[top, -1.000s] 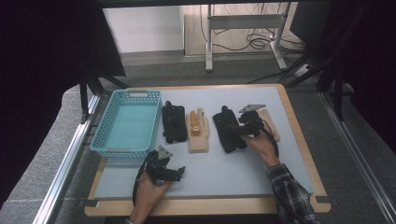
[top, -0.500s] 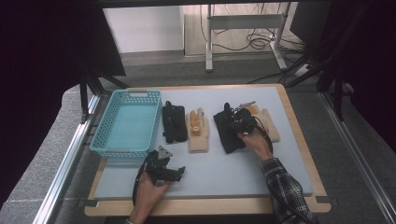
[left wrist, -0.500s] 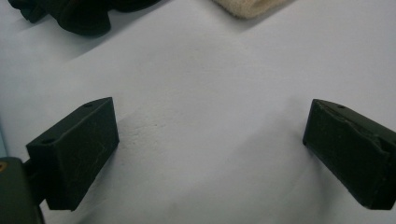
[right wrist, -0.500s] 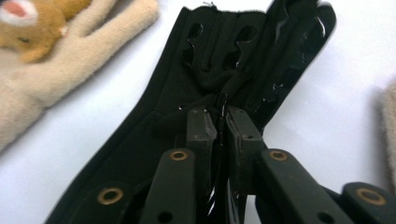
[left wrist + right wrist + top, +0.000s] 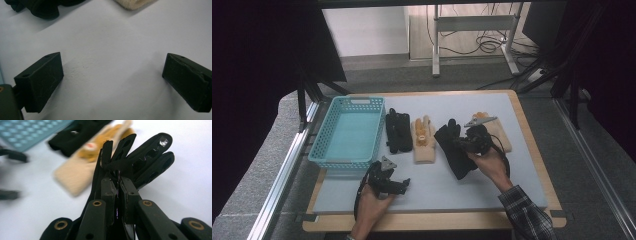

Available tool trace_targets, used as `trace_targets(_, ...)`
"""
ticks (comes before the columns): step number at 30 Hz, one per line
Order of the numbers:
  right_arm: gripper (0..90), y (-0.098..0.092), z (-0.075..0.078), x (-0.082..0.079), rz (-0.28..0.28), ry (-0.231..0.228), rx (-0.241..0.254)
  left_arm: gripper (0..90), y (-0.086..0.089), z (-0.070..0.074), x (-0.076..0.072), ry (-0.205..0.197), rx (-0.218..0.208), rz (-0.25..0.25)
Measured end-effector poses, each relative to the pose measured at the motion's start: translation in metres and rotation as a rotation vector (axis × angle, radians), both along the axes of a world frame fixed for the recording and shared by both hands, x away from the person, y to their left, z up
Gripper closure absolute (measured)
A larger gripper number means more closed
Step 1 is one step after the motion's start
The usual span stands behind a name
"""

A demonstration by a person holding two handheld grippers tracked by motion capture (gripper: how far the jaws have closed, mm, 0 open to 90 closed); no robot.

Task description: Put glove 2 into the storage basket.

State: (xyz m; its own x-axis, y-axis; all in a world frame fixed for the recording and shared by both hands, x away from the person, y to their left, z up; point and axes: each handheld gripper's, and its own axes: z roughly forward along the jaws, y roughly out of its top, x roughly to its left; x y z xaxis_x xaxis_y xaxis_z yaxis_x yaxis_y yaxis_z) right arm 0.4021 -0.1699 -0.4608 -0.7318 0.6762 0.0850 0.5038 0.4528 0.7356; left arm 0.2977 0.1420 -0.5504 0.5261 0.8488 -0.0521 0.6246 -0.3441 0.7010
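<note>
1. The black fabric glove (image 5: 455, 148) lying right of centre on the pale grey table mat (image 5: 432, 192) now has its fingers pinched between the pads of the right gripper (image 5: 468, 143); a second ago it lay flat and untouched.
2. That gripper's jaws have just been closing and now clamp the glove, its fingers seemingly lifting off the mat.
3. The left gripper (image 5: 398, 186) stays spread wide and empty near the front edge.
4. The beige knitted glove (image 5: 423, 139) and turquoise plastic basket (image 5: 347, 132) are unchanged.
</note>
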Motion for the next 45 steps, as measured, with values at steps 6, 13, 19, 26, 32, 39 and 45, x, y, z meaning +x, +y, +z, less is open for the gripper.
trace_targets(6,80.4,0.004,0.006,-0.050,0.028,-0.037,-0.017,3.5,0.000,0.000,0.000,-0.002,-0.001,0.002)
trace_targets(13,73.9,-0.009,-0.032,-0.069,-0.012,-0.008,-0.066,3.5,0.000,0.000,0.000,-0.001,-0.002,0.003)
trace_targets(19,48.0,-0.028,-0.033,-0.071,-0.013,-0.028,-0.042,3.5,0.000,0.000,0.000,0.002,0.004,-0.002)
trace_targets(26,52.1,-0.063,-0.039,-0.072,-0.066,-0.055,-0.083,3.5,0.000,0.000,0.000,0.001,0.004,-0.001)
trace_targets(32,75.4,-0.067,-0.058,-0.084,-0.008,-0.055,-0.146,3.5,0.000,0.000,0.000,0.000,0.000,0.002)
trace_targets(39,76.7,-0.049,-0.063,-0.105,0.077,-0.042,-0.110,3.5,0.000,0.000,0.000,0.001,0.004,-0.001)
trace_targets(45,72.7,-0.040,-0.061,-0.115,0.116,-0.041,-0.091,3.5,0.000,0.000,0.000,-0.001,-0.002,0.003)
